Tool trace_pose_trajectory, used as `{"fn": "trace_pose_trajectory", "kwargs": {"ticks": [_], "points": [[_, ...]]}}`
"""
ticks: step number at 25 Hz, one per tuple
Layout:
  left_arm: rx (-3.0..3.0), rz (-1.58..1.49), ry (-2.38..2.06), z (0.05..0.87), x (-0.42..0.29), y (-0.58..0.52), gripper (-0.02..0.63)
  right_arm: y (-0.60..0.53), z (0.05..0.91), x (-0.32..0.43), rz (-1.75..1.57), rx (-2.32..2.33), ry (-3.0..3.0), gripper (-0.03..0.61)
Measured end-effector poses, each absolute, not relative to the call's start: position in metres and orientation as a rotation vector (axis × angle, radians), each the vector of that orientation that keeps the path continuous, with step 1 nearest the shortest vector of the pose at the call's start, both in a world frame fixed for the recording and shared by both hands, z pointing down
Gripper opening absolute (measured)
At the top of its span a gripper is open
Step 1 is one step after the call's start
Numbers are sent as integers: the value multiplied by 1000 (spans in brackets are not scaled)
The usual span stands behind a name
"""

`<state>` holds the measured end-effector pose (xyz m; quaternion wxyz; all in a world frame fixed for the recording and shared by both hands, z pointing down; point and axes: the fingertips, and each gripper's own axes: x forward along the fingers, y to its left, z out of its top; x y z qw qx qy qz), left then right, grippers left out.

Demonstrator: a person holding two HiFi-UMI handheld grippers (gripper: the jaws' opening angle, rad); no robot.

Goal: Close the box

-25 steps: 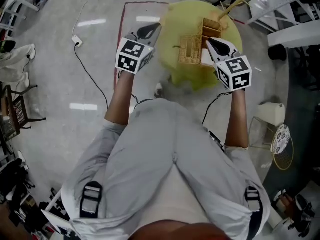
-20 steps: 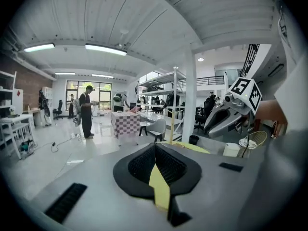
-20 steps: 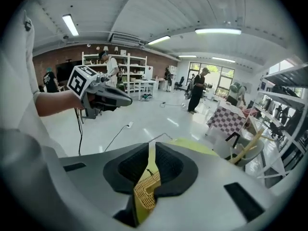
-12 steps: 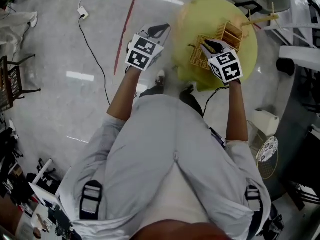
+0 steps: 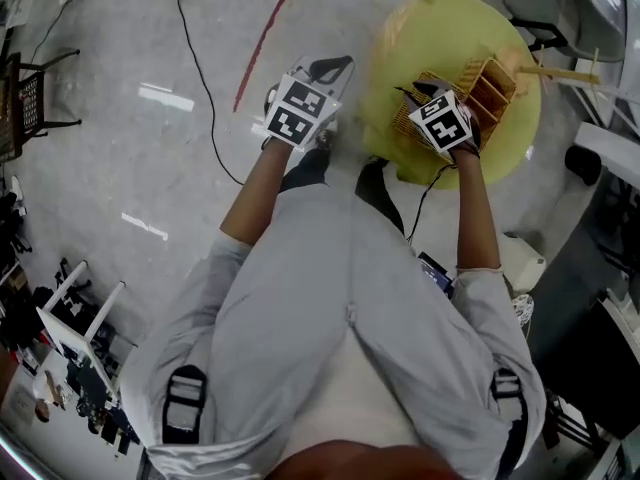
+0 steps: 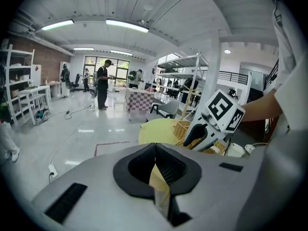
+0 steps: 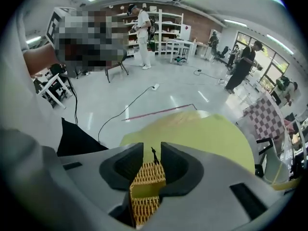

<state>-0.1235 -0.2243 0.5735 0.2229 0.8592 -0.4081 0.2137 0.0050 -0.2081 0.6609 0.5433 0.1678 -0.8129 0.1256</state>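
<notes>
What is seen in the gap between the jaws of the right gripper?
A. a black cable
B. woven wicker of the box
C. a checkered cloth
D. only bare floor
B: the jaws of the right gripper stand apart, having just been opening, and the woven wicker of the box fills the gap between them, over the yellow table.

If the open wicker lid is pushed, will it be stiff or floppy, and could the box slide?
Probably light and stiff: the wicker box is thin open weave. Its lid lies flat open, so it likely swings. Unbraced on the yellow table, the box might slide.
</notes>
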Motion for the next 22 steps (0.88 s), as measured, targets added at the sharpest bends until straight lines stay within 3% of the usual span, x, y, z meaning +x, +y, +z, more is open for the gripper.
{"fn": "trace_pose_trajectory", "kwargs": {"ticks": [17,22], "points": [[2204,637,-1194,619,-166,-201,29,-210,748,6,148,191,-1677,128],[2206,641,-1187,620,-173,-205,29,-211,752,2,141,177,-1647,45]]}}
